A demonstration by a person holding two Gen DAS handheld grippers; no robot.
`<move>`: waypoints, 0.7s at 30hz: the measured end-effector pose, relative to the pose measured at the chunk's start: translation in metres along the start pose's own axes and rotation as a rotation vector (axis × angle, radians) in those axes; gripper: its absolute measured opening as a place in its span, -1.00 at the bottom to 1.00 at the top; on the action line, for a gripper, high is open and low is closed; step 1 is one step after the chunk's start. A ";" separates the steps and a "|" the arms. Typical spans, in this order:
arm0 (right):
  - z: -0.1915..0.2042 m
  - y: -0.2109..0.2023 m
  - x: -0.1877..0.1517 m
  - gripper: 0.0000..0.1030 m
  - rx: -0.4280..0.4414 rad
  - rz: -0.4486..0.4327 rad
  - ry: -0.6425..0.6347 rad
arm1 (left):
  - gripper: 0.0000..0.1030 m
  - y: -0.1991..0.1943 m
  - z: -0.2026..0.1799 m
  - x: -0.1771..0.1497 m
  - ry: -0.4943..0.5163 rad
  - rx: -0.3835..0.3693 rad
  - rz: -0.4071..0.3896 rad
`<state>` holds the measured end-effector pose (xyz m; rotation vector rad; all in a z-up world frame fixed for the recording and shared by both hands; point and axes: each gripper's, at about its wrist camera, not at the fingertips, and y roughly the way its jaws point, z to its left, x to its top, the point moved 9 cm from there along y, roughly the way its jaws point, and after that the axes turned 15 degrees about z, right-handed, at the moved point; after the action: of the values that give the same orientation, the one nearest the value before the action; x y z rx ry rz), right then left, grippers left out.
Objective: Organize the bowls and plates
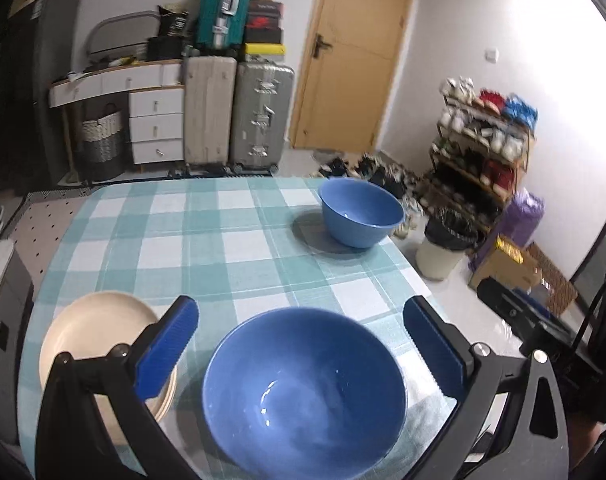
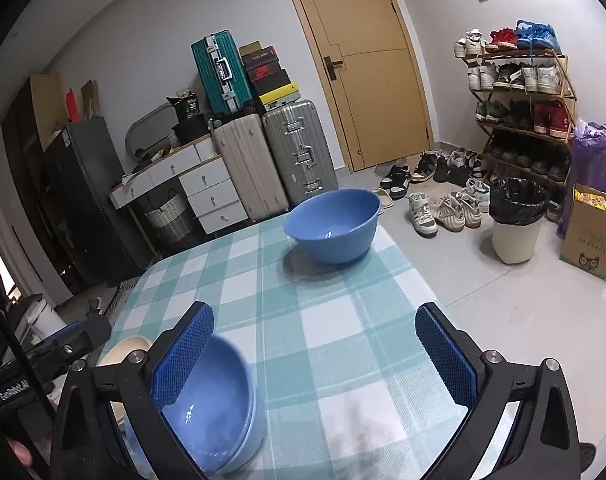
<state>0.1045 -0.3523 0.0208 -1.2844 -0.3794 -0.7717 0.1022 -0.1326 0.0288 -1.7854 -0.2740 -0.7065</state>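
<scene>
Bowls, both blue, sit on the checked tablecloth point(image 1: 231, 232): the near bowl point(image 1: 305, 396) stands upright close to the table's front edge, and the far bowl point(image 1: 361, 212) rests at the back right corner, its rim almost level with the cloth's far edge. A wide stretch of bare cloth lies between the two — nothing stands on it. The cream plates point(image 1: 99, 336), stacked, sit at the near left, just beside the near bowl and close to the left edge of the table.

The left gripper point(image 1: 303, 340) hangs above the near bowl with its blue pads spread wide, one on either side of the bowl's rim and touching neither side. The right gripper point(image 2: 315, 356) is likewise spread and empty — it hovers over open cloth to the right of the near bowl point(image 2: 215, 408), whose rim passes behind its left pad.

Past the right edge of the table the floor drops away to a white bin point(image 2: 517, 220) with a black liner, loose shoes point(image 2: 443, 204) and a shoe rack point(image 2: 523, 108).
</scene>
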 end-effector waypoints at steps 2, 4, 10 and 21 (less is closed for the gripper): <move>-0.007 0.005 0.011 0.99 -0.006 0.021 0.017 | 1.00 0.002 -0.005 0.012 0.018 0.035 -0.010; -0.012 0.010 0.019 0.99 -0.010 0.040 0.030 | 1.00 0.000 -0.013 0.024 0.028 0.032 -0.038; -0.034 0.030 0.048 0.99 -0.032 0.092 0.060 | 1.00 0.008 -0.036 0.070 0.083 0.050 -0.028; -0.072 0.105 0.116 0.97 -0.070 0.278 0.084 | 1.00 0.128 -0.040 0.134 0.012 0.007 0.327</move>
<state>0.2467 -0.4466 0.0022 -1.3314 -0.1034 -0.6045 0.2619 -0.2343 0.0139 -1.7647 0.0254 -0.4816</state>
